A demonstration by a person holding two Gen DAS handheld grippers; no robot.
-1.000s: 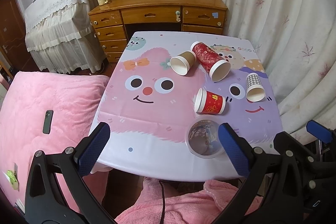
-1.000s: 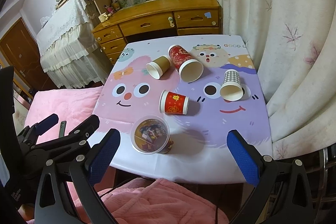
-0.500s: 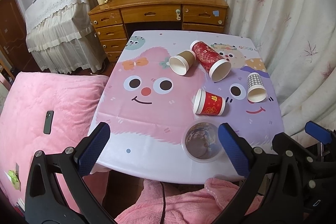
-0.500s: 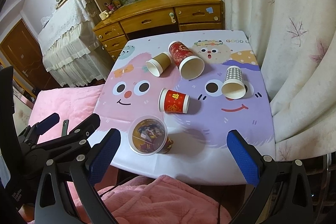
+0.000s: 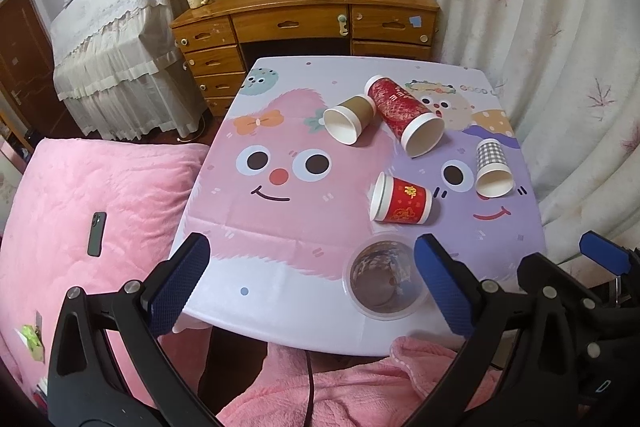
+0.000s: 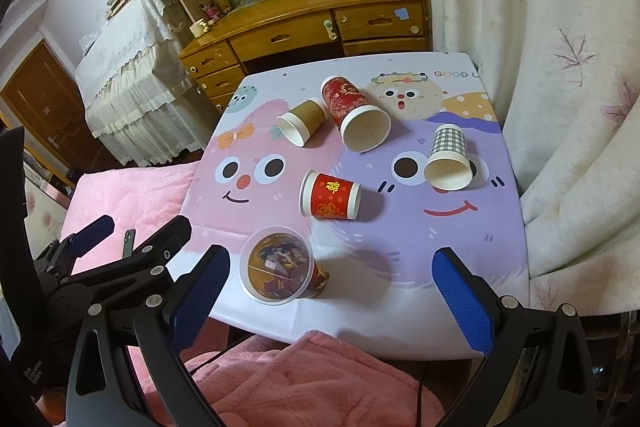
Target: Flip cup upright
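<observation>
Left gripper (image 5: 308, 291) hovers spread wide and empty above the table (image 5: 280, 307) edge. Four paper cups lie tipped; a clear cup (image 6: 276, 269) stands upright nearby. Right gripper (image 6: 332, 291) – equally agape – holds nothing, likely poised to choose one.

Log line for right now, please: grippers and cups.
left gripper: open, empty | right gripper: open, empty | clear plastic cup: upright, near edge | four paper cups: on sides, untouched
</observation>
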